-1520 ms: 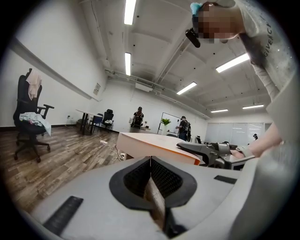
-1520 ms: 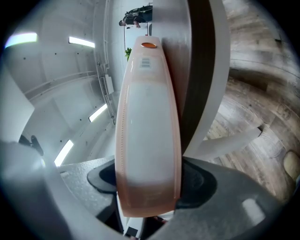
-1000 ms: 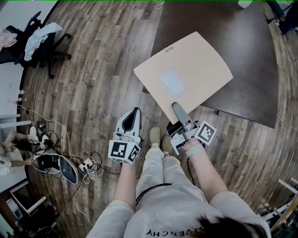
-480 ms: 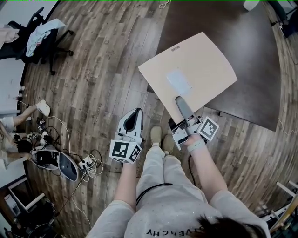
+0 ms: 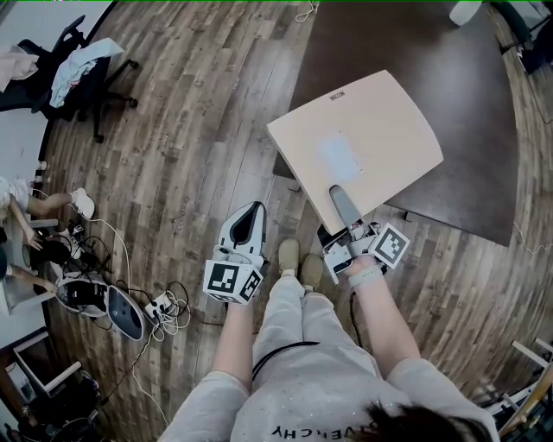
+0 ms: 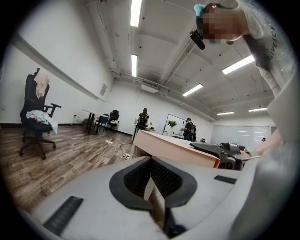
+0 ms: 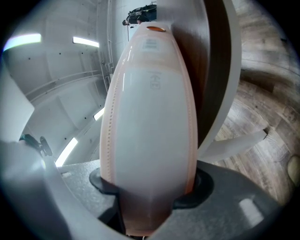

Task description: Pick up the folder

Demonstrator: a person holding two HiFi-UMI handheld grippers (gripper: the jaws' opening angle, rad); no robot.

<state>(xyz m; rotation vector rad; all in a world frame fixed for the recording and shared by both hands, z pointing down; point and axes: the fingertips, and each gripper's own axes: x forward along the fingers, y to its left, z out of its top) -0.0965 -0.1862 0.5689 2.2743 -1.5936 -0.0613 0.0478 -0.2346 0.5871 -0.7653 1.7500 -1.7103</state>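
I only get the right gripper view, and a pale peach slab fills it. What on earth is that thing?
Observer: The head view shows it whole: a flat peach rectangular folder, and the right gripper has its jaws closing on the near edge.
Visitor: Is it lying on something?
Observer: Partly above a dark brown table; its left corner juts out over the wooden floor.
Visitor: And the other gripper?
Observer: The left gripper hangs apart over the floor, jaws together, holding nothing.

We see wood plank floor (image 5: pixel 190 129), dark table (image 5: pixel 484 129) upper right. Office chair (image 5: pixel 97 102) upper left. Strip lights (image 6: pixel 136 11) overhead.
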